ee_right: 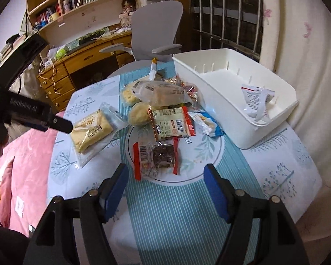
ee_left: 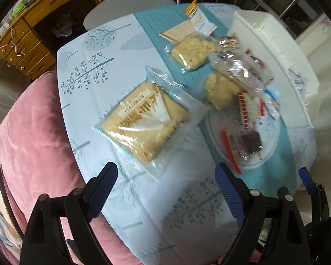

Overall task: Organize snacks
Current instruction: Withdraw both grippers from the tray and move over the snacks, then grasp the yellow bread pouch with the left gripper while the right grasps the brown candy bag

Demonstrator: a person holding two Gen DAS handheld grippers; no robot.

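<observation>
While the left gripper (ee_left: pixel 165 190) hovers above the near edge of the desk (ee_left: pixel 187 209), its blue-padded jaws stand wide apart with nothing between them. In this left wrist view, a flat yellow cracker packet (ee_left: pixel 143 120) lies alone on the pale tree-print cloth, just ahead of the gripper. Beyond it and to the right, a heap of snacks sits along the teal striped runner (ee_left: pixel 156 33): a clear bag of pale puffs (ee_left: pixel 193 52), a crinkled clear wrapper (ee_left: pixel 240 68) and, nearest, a dark brownie packet (ee_left: pixel 245 142) with red edges. A white bin (ee_left: pixel 273 44) stands at the far right of the desk. The picture is somewhat blurred.

In the right wrist view, the right gripper (ee_right: pixel 165 190) is likewise spread open and empty, poised over the runner. The brownie packet (ee_right: pixel 158 156) lies just ahead of it on a round printed mat (ee_right: pixel 205 154). Behind it a red-and-cream biscuit packet (ee_right: pixel 172 122) leans on the heap, with a blue-and-white wrapper (ee_right: pixel 207 121) beside it. The cracker packet (ee_right: pixel 90 130) lies apart at the left. The white bin (ee_right: pixel 231 70) holds one white-and-red packet (ee_right: pixel 257 99) near its right end.
</observation>
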